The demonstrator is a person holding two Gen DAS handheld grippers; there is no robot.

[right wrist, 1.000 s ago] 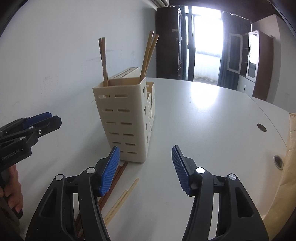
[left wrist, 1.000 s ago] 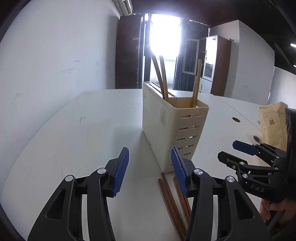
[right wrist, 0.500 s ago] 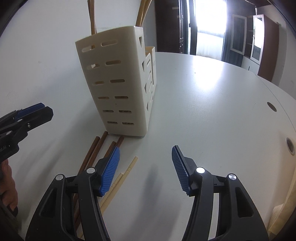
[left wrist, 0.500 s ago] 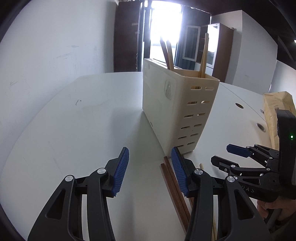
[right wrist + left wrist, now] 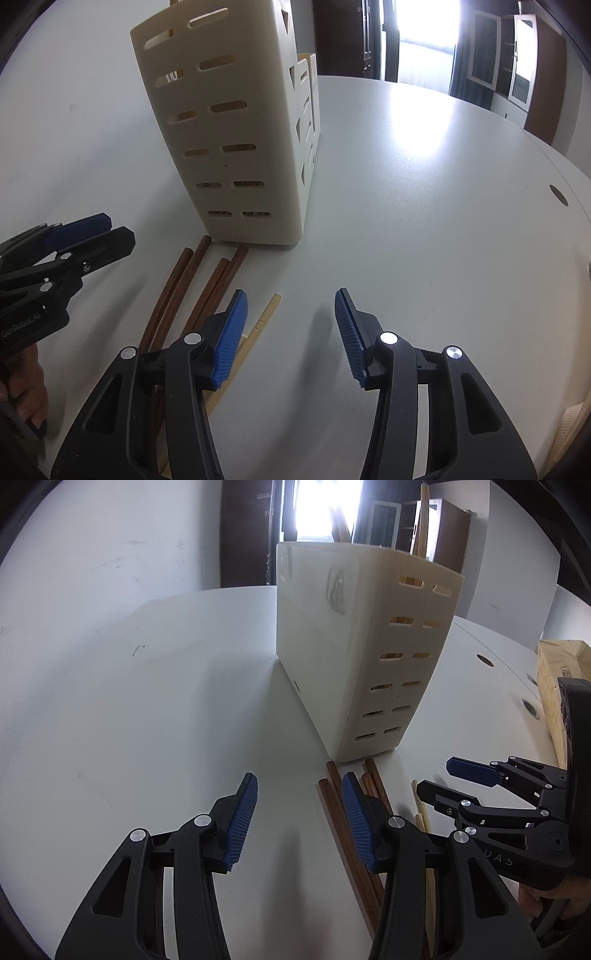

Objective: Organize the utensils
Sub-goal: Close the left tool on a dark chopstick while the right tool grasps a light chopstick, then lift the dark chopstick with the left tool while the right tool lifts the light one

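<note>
dark brown wooden chopsticks [image 5: 192, 291] and pale bamboo chopsticks [image 5: 255, 328] are lying on the white table [image 5: 424, 221] at lower left of the right view, just below the cream slotted plastic utensil holder [image 5: 236, 140]. the left gripper [image 5: 299, 819] is gaping half-wide over bare table. the right gripper [image 5: 288, 328] is closing, nothing between its jaws.
</note>
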